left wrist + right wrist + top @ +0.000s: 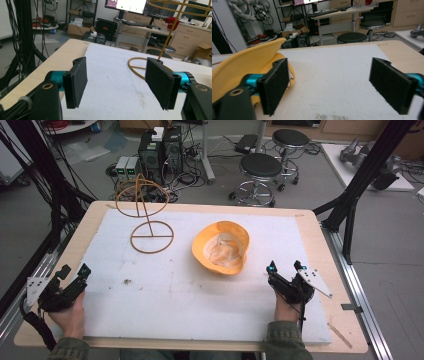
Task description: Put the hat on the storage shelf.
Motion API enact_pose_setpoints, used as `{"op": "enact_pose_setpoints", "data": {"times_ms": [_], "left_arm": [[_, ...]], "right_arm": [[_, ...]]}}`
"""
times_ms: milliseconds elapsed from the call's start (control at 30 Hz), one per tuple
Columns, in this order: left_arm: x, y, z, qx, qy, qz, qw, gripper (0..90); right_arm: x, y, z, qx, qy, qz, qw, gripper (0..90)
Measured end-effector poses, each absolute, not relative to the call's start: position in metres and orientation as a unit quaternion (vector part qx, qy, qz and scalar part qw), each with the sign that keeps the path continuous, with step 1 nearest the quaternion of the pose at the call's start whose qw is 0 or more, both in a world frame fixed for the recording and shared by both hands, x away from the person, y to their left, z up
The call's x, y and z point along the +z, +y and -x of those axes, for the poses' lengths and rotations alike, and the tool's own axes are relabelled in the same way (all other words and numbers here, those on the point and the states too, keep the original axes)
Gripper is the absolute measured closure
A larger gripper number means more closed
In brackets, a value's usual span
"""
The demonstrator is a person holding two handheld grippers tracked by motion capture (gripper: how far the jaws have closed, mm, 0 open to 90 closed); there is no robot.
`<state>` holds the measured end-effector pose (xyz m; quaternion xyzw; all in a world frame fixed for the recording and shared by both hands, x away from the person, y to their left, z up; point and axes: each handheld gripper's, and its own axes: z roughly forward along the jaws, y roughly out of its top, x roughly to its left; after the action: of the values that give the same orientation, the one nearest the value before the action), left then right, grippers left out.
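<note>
Yellow hat lies upside down mid-table, just ahead-left of the right gripper, jaws spread and empty, far nearer than the left gripper, also spread empty, with the wire stand beyond it.

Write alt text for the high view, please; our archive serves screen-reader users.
A person's two hands rest at the near edge of a white-covered table, each holding an open gripper: left gripper, right gripper. A yellow hat lies upside down ahead of the right one; a wire hat stand stands farther left.
</note>
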<state>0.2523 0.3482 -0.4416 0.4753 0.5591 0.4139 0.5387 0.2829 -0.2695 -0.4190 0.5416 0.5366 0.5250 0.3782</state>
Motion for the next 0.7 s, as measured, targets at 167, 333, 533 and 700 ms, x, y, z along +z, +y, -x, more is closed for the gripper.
{"op": "enact_pose_setpoints", "data": {"times_ms": [167, 333, 533, 700], "left_arm": [[-0.441, 0.347, -0.252, 0.414, 0.559, -0.476, 0.538, 34.4], [-0.441, 0.346, -0.251, 0.417, 0.556, -0.478, 0.537, 34.4], [-0.440, 0.346, -0.249, 0.419, 0.558, -0.475, 0.537, 34.4], [-0.441, 0.348, -0.248, 0.418, 0.561, -0.471, 0.537, 34.4]], "right_arm": [[-0.408, -0.256, -0.291, 0.524, 0.552, -0.527, 0.378, 11.4], [-0.396, -0.238, -0.301, 0.523, 0.572, -0.509, 0.375, 11.4], [-0.381, -0.216, -0.320, 0.514, 0.588, -0.503, 0.369, 11.4], [-0.381, -0.202, -0.336, 0.487, 0.600, -0.522, 0.361, 11.4]]}}
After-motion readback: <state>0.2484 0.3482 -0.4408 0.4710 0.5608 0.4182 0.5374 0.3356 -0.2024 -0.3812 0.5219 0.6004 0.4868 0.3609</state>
